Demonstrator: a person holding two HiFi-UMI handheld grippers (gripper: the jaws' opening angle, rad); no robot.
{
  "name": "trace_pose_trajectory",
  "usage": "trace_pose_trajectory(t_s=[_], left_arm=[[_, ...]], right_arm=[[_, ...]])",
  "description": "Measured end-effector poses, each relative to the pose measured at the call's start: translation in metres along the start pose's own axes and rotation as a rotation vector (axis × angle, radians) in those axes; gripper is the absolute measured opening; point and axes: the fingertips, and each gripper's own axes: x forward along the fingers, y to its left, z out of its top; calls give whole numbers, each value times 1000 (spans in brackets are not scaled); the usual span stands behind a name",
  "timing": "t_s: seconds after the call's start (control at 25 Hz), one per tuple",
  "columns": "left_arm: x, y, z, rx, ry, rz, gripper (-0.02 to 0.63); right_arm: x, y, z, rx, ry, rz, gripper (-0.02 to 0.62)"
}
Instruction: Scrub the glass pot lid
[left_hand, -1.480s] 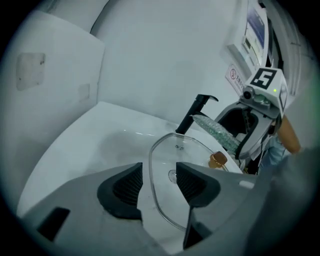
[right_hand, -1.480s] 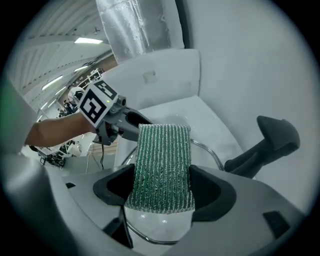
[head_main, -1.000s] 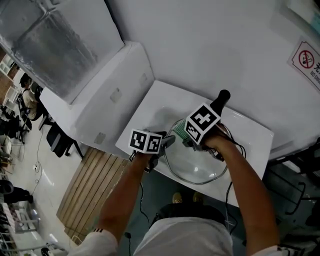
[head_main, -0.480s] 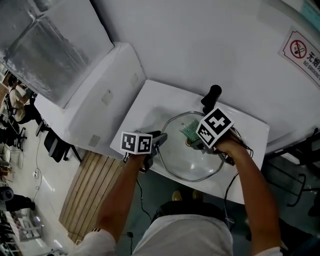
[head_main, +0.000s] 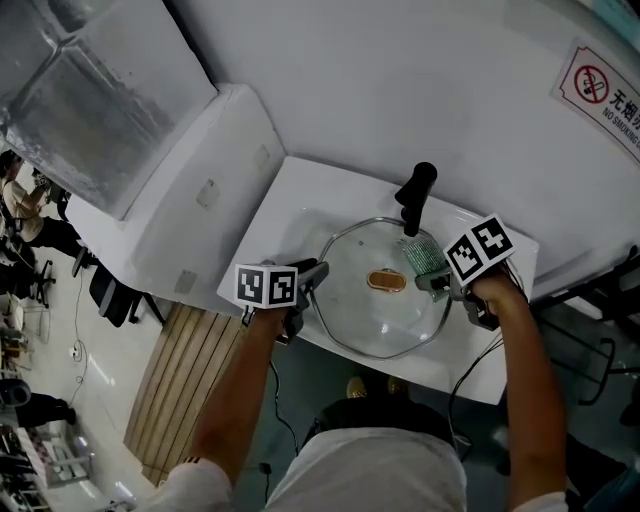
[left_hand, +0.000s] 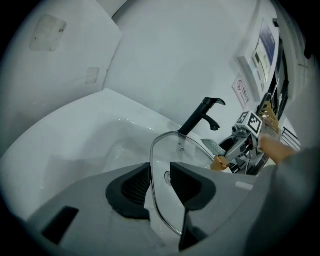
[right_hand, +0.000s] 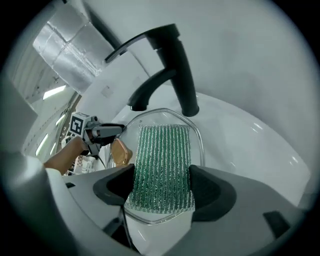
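L gripper (left_hand: 160, 175): jaws part-way in, just been closing, w/ the left rim of the glass pot lid (left_hand: 176, 150) btw them. Rim band runs along one pad; a slit of gap shows beside the other, so not clamped yet.

R gripper (right_hand: 162, 187): jaws clenched on the near end of a green scrub pad (right_hand: 162, 160). Rest of the pad reaches out flat over the lid's rim.

Seen only in L gripper view: rim threading btw the pads. Also in it: R gripper's marker cube (left_hand: 250, 120) on the far side of the lid and, past it, wall panels too small to read.

Seen only in R gripper view: ribbed weave of the pad, and how far it passes the jaws. Also in it: L gripper's marker cube (right_hand: 77, 125) across the lid.

Seen only in head view: whole layout. Lid lies in the white sink (head_main: 300, 190), knob (head_main: 386, 281) up and near ctr. L gripper at the lid's left edge, R gripper at its right edge, pad on the right-far part just beside the black faucet (head_main: 417, 195). Faucet stands at the far rim of the sink.

Count: 1 lid, 1 knob, 1 scrub pad, 1 faucet, 2 grippers, 1 marker cube on each.

Further out: no-smoking sign (head_main: 600, 90) on the wall far right, slatted wood panel (head_main: 170, 370) on the floor near left, foil-clad box (head_main: 90, 90) far left.
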Motion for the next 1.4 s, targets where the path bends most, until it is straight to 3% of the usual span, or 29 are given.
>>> trace_pose_trajectory(t_s=[0.16,0.4,0.76,1.08,1.24,1.4], left_arm=[[1,1,0,-2,-1,5,132],[0,1,0,0,3,15,129],[0,1,-1,-8,-5,22,129],[0,1,-1,-15,-10,26,127],[-1,1,-1,-19,-12,29,126],[0,1,-1,-16,-14,31,126]], right_arm=[[-7,-4,-6,49,-63,29,339],[-32,41,2,-143,-90,-15,339],[-6,129,25,-420,23,-12,339],[39,153,38,-640,177,-149,339],[52,152,39,-690,220,-173,339],[49,145,36,-675,204,-173,339]])
